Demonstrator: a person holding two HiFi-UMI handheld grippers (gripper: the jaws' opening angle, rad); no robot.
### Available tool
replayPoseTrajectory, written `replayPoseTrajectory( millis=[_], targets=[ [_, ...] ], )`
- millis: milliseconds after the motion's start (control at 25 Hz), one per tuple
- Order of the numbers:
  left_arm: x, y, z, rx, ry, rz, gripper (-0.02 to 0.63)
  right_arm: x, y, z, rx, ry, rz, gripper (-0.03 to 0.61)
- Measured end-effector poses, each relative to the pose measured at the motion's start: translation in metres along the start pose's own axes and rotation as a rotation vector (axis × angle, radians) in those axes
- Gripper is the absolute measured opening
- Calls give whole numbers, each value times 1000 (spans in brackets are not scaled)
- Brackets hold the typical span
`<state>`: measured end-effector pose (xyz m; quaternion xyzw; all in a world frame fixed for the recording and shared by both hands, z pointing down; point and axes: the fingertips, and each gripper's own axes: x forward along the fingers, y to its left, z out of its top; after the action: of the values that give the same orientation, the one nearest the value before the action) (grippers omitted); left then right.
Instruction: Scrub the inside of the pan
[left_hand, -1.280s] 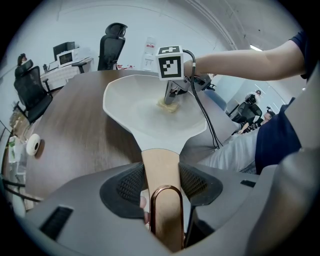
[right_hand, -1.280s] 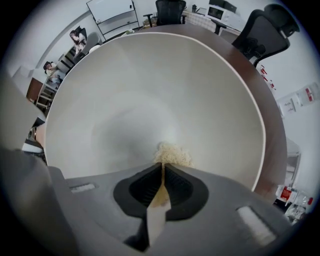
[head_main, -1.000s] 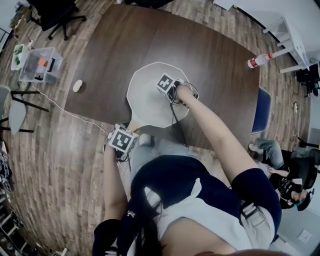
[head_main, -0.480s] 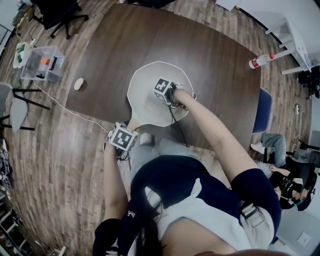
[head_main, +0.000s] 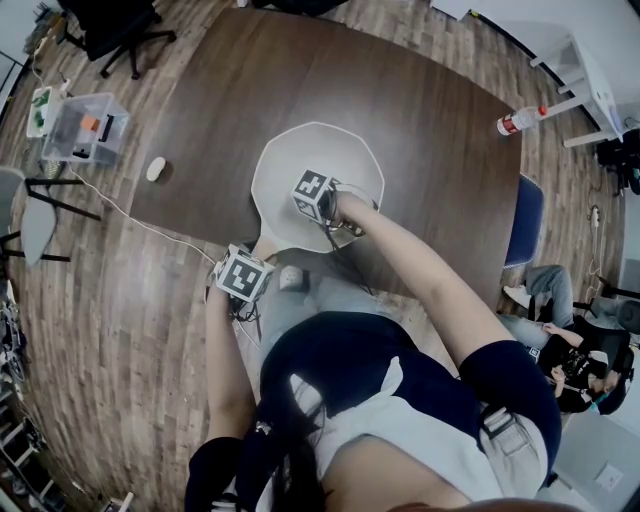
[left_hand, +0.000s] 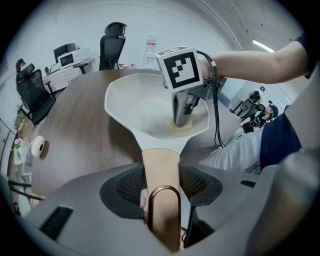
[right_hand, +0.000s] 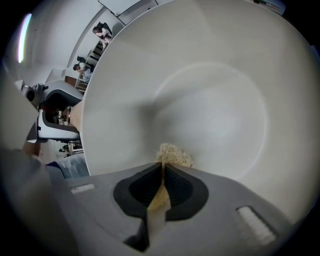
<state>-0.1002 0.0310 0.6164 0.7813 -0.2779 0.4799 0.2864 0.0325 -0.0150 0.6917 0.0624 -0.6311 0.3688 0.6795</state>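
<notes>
A white pan (head_main: 300, 170) (left_hand: 135, 102) (right_hand: 200, 90) with a wooden handle (left_hand: 161, 185) lies on the dark wooden table (head_main: 400, 110). My left gripper (head_main: 243, 277) (left_hand: 161, 192) is shut on the handle at the table's near edge. Over the pan's near side, my right gripper (head_main: 312, 195) (left_hand: 181, 112) (right_hand: 163, 172) points down into it, shut on a tan scrubber (right_hand: 172, 154) (left_hand: 181, 125). The scrubber's frayed end presses on the pan's inner floor.
A bottle (head_main: 520, 122) lies at the table's far right edge, near a blue chair (head_main: 526, 220). A small white object (head_main: 155, 170) sits at the left edge. A clear box (head_main: 80, 128) and black office chairs (head_main: 110, 25) stand left of the table. People sit at lower right.
My right gripper has slid with the scrubber from the pan's right side toward its near, middle part. The left gripper and the pan have stayed put.
</notes>
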Motion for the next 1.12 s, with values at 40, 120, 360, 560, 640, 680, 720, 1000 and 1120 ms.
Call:
replayPoseTrajectory(
  millis=[40, 120, 360, 560, 640, 680, 720, 1000, 1120],
  targets=[
    [1, -2, 0, -2, -2, -8, 216, 0, 3, 3, 1, -20, 10, 15],
    [-1, 3, 0, 6, 1, 12, 216, 0, 9, 9, -3, -53, 21, 15],
    [-1, 1, 4, 8, 5, 0, 216, -4, 18, 29, -50, -157, 20, 15],
    [2, -3, 5, 5, 13, -39, 216, -9, 22, 51, -85, -238, -28, 15],
    [5, -12, 4, -9, 8, -80, 216, -9, 23, 57, -125, -259, -50, 15],
    [6, -14, 4, -13, 6, -91, 216, -9, 23, 60, -143, -270, -59, 15],
    [6, -15, 4, -14, 7, -96, 216, -10, 23, 62, -156, -283, -68, 15],
    [5, -15, 10, -16, 19, -108, 216, -28, 14, 92, -223, -401, -182, 15],
    [4, -12, 10, -17, 18, -96, 216, -38, 8, 106, -228, -467, -229, 15]
  ],
)
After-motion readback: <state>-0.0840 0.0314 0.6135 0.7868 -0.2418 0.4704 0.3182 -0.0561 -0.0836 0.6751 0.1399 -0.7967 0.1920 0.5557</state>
